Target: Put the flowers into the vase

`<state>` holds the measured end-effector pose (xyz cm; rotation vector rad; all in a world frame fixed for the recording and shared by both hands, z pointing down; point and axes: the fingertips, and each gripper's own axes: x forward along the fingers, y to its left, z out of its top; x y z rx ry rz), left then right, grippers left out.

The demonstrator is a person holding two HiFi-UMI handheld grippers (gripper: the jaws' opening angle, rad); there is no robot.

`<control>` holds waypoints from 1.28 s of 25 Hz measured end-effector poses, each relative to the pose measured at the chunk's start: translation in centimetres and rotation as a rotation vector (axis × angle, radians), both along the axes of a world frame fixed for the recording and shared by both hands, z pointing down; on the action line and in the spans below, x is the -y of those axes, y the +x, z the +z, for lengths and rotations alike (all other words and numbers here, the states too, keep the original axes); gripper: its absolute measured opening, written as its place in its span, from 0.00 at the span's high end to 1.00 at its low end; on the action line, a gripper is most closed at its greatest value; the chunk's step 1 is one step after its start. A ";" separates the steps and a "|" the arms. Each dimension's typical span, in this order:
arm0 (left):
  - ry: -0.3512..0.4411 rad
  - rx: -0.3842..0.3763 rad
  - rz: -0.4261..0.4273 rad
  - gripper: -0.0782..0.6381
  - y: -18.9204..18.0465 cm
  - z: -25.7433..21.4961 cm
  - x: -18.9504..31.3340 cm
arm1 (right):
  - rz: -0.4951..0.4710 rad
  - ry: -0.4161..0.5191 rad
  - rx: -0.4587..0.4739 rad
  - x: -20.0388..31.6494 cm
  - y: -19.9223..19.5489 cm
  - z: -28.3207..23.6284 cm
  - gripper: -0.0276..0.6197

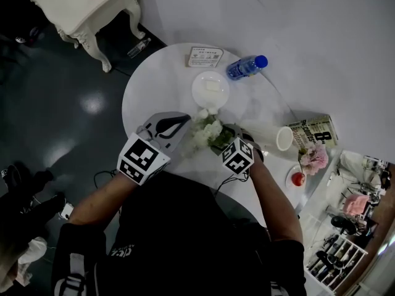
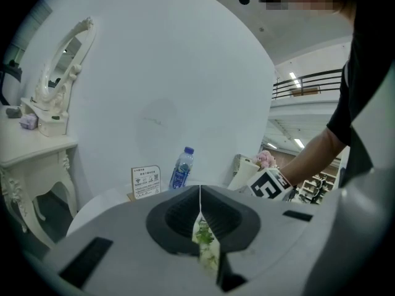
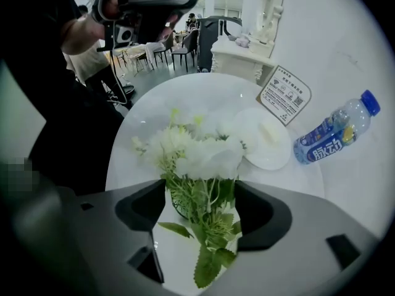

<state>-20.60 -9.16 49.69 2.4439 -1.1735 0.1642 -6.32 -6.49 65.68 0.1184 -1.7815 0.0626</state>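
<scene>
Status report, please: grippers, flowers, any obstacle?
Left gripper jaws shut. Right gripper jaws open, astride the flowers at the stems, not pressing. Plate and bottle lie beyond, clear of them.

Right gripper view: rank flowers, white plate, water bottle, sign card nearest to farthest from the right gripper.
1. Flowers: centre, between the open jaws of the right gripper.
2. White plate: just beyond the flowers, to the right.
3. Water bottle, lying at far right, and sign card, upper right: both past the plate, too close to call.
</scene>
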 end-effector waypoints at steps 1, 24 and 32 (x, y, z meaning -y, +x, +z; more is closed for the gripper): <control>-0.002 -0.001 -0.003 0.87 -0.1 0.0 0.0 | -0.006 -0.002 -0.010 0.0 0.0 0.2 0.43; -0.041 0.004 -0.023 0.87 -1.4 1.2 0.1 | -0.044 -0.104 -0.131 -0.6 -0.3 3.9 0.55; -0.047 0.003 -0.012 0.87 -1.8 0.7 0.1 | -0.026 -0.104 -0.119 -1.0 -0.6 3.3 0.75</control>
